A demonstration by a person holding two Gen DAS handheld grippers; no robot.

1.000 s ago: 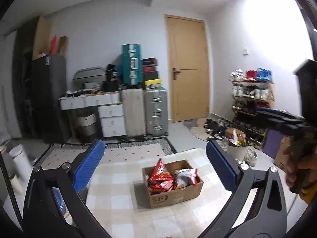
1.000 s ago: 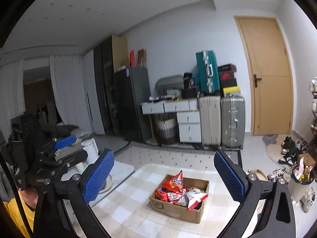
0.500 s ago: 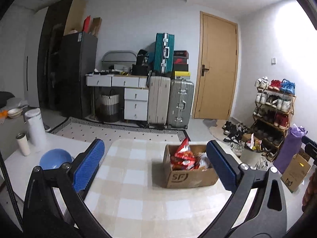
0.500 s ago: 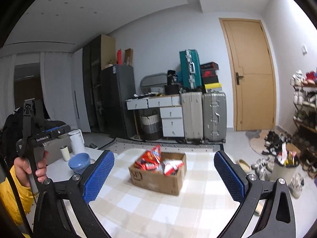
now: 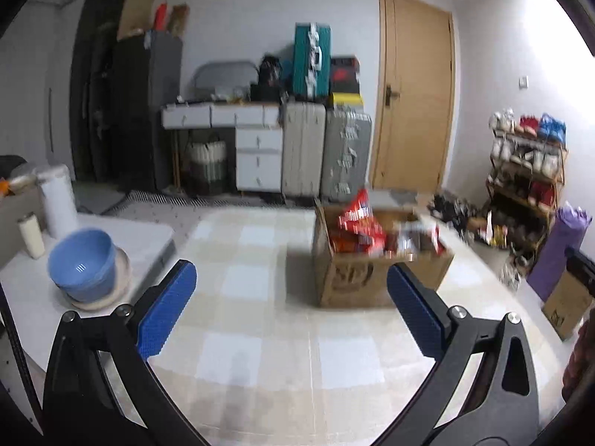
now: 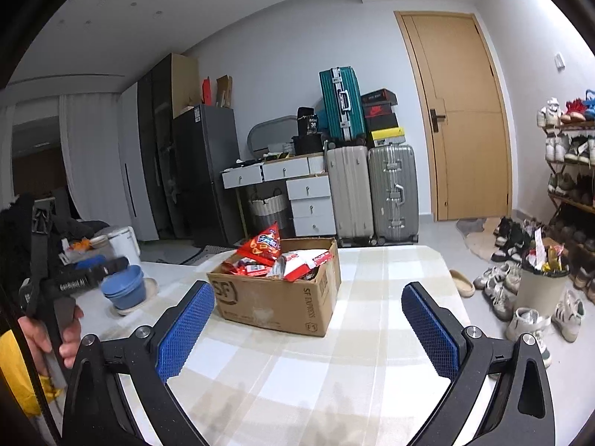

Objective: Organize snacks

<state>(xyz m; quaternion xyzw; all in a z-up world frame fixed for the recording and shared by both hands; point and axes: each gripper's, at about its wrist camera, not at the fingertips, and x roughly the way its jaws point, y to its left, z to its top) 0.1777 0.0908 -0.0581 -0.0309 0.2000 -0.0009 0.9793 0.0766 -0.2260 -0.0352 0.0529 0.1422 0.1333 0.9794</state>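
Left tongs [image 5: 292, 304] and right tongs [image 6: 306, 329], each with black arms and blue ribbed pads, hover above the worktop [image 6: 375, 356], which is covered by a beige-and-white checked cloth; both pairs stand wide apart and grip nothing. The open brown cardboard box [image 6: 277, 297], printed with a courier logo, rests on the cloth ahead of both tongs: in the right wrist view it sits just beyond and slightly left of the gap between the pads, while in the left wrist view, which is blurred, the same box [image 5: 375, 275] lies ahead and to the right, partly behind the right-hand pad. Red and white snack packets [image 6: 277, 258] fill the box, and one red triangular bag [image 6: 262, 247] stands upright above its rim. Left of the tongs, beside the checked cloth, stacked blue plastic bowls [image 5: 83, 262] sit on a pale round plate. At the far left of the right wrist view a hand [image 6: 46, 334] with a yellow sleeve [image 6: 16, 375] holds the handle of the other tool. Behind the box, across the floor, stand two upright grey suitcases [image 6: 373, 193], a white drawer unit [image 6: 310, 204] and a closed wooden door [image 6: 463, 119].
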